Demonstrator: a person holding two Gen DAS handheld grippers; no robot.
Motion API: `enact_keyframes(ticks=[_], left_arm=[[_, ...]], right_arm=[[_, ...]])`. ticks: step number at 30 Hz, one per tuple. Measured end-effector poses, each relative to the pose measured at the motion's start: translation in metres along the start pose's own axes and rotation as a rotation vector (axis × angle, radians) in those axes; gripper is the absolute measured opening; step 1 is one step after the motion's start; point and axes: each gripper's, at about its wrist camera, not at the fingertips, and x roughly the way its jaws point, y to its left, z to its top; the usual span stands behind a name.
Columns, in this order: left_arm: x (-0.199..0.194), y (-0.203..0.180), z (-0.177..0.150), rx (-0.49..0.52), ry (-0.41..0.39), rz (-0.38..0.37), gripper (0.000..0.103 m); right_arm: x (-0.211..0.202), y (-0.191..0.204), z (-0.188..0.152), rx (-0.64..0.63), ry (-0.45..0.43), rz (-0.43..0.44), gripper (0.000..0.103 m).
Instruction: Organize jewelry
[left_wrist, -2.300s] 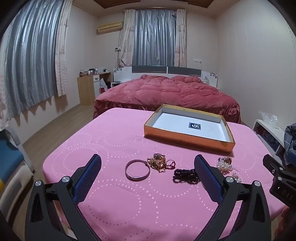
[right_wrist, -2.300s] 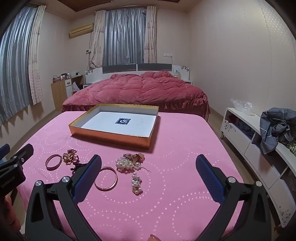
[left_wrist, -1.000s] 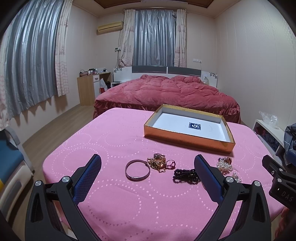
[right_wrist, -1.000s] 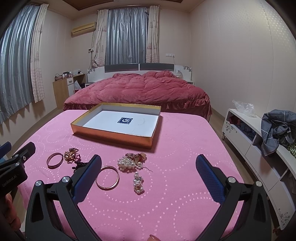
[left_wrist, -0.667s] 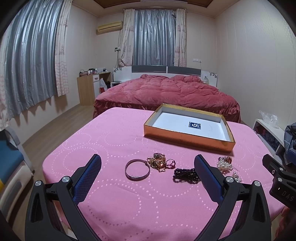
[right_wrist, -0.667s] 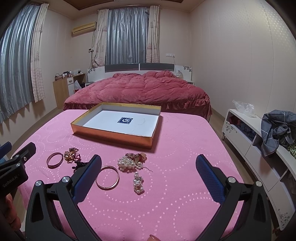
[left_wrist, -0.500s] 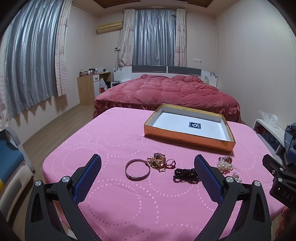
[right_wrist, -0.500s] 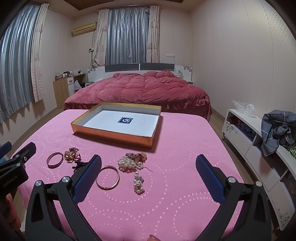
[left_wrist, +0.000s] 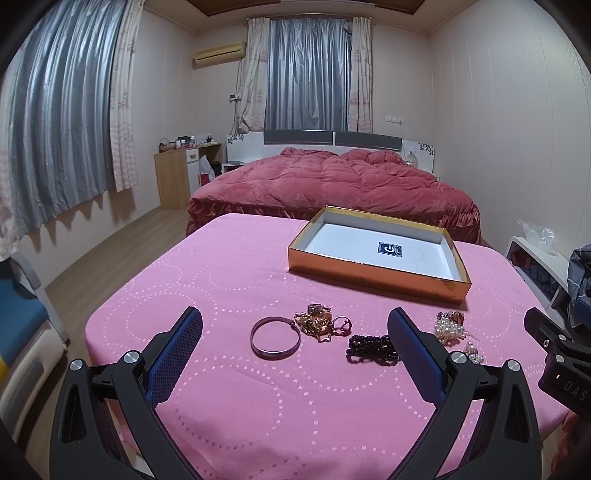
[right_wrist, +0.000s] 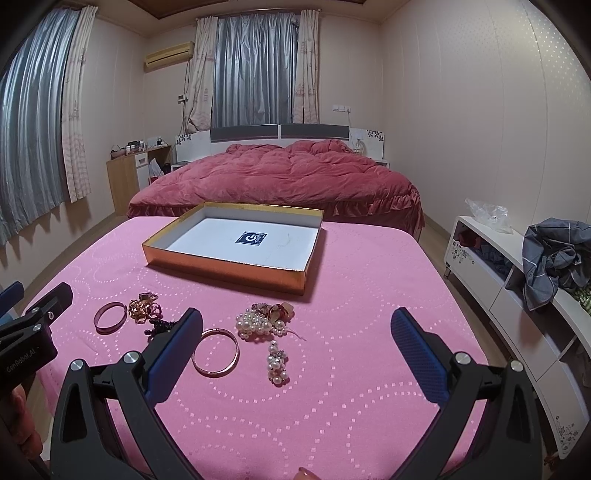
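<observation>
Jewelry lies on the pink table: a silver bangle (left_wrist: 275, 342), a gold trinket cluster (left_wrist: 320, 325), a dark bead bracelet (left_wrist: 371, 349), a pearl cluster (right_wrist: 264, 321), a gold bangle (right_wrist: 216, 352) and a pearl earring (right_wrist: 277, 364). An open gold-sided box (left_wrist: 373, 274) with a white floor stands behind them; it also shows in the right wrist view (right_wrist: 225, 271). My left gripper (left_wrist: 294, 325) is open and empty, held above the silver bangle and trinkets. My right gripper (right_wrist: 296, 326) is open and empty, near the pearls.
A red bed (left_wrist: 332, 188) stands behind the table. A white cabinet (right_wrist: 517, 295) with a grey garment is to the right. A wooden cabinet (left_wrist: 177, 177) stands at the back left, and a blue chair (left_wrist: 18, 325) at the left.
The right gripper has shifted slightly, so the box and jewelry sit a little further right in its view. The left gripper has stayed still. Both stay open.
</observation>
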Motion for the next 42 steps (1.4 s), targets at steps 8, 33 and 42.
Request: enact_keyframes(ticks=[8,33,42], left_arm=[[0.001,0.001,-0.001,0.001,0.006,-0.004,0.098],[0.014,0.005,-0.004,0.002,0.040,-0.014,0.098],[0.053,0.020,-0.022,0.004,0.195,-0.040,0.098]], right_arm=[[0.001,0.000,-0.001,-0.002,0.007,-0.002,0.000],[0.007,-0.005,-0.004,0.010,0.021,-0.007,0.000],[0.044,-0.014,-0.028,0.013,0.160,0.086,0.000]])
